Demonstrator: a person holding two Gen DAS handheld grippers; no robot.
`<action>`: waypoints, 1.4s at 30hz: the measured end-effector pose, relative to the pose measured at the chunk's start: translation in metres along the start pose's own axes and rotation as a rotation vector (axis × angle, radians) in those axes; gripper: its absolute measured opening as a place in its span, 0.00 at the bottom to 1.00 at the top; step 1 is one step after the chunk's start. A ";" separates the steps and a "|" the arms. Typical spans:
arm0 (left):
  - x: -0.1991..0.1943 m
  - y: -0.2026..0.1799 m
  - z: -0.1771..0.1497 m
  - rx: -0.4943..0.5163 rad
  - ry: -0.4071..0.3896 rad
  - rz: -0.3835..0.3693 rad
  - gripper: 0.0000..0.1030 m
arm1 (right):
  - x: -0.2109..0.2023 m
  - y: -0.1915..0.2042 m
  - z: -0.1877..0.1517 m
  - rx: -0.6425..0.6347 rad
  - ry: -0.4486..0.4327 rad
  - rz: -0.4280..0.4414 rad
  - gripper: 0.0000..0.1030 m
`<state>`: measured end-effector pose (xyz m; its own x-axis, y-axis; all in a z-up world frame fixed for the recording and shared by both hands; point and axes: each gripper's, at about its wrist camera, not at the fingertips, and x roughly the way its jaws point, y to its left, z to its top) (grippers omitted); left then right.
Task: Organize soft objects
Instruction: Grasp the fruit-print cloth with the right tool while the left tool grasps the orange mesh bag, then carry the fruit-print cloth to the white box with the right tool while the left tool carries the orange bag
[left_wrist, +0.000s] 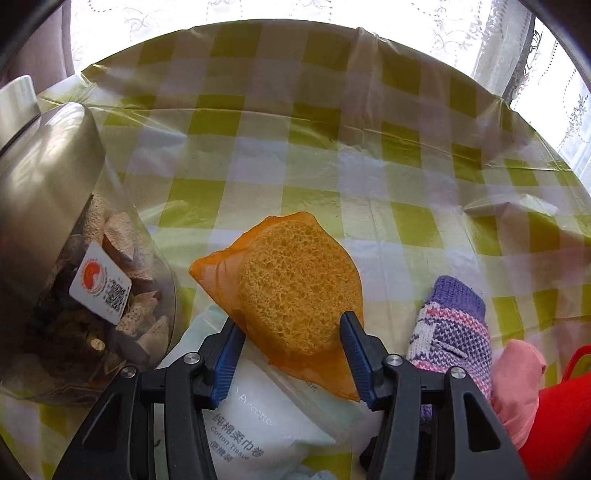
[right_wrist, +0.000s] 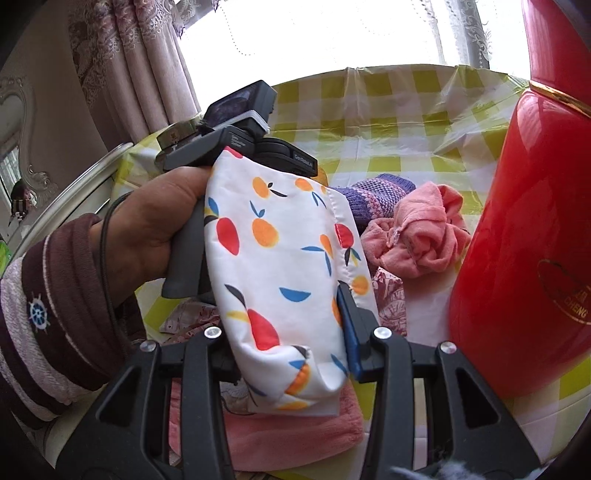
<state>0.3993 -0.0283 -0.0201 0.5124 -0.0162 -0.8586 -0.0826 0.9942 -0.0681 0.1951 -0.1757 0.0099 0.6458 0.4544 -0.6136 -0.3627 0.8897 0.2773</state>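
My left gripper is shut on an orange sponge in an orange wrapper, held above a white cotton tissue pack. A purple knitted sock and a pink cloth lie to its right. My right gripper is shut on a white fabric pouch with a fruit print, held up in front of the left hand and its gripper body. The purple sock and crumpled pink cloth lie beyond. A pink towel lies below the pouch.
A clear bag of dried snacks stands at the left on the yellow checked tablecloth. A large red container stands close on the right, also seen in the left wrist view. Patterned pink fabric lies under the pouch.
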 end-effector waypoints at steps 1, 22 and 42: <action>0.004 -0.001 0.002 0.008 0.008 -0.001 0.51 | -0.002 -0.001 0.000 0.007 -0.007 0.007 0.44; -0.075 0.009 -0.040 0.016 -0.208 -0.198 0.17 | -0.019 0.007 -0.004 0.011 -0.021 -0.026 0.43; -0.184 0.009 -0.157 -0.053 -0.301 -0.411 0.17 | -0.081 0.006 -0.029 0.025 -0.025 -0.124 0.43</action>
<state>0.1700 -0.0335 0.0572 0.7346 -0.3660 -0.5712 0.1381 0.9050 -0.4023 0.1210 -0.2084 0.0404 0.7013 0.3418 -0.6256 -0.2626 0.9397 0.2190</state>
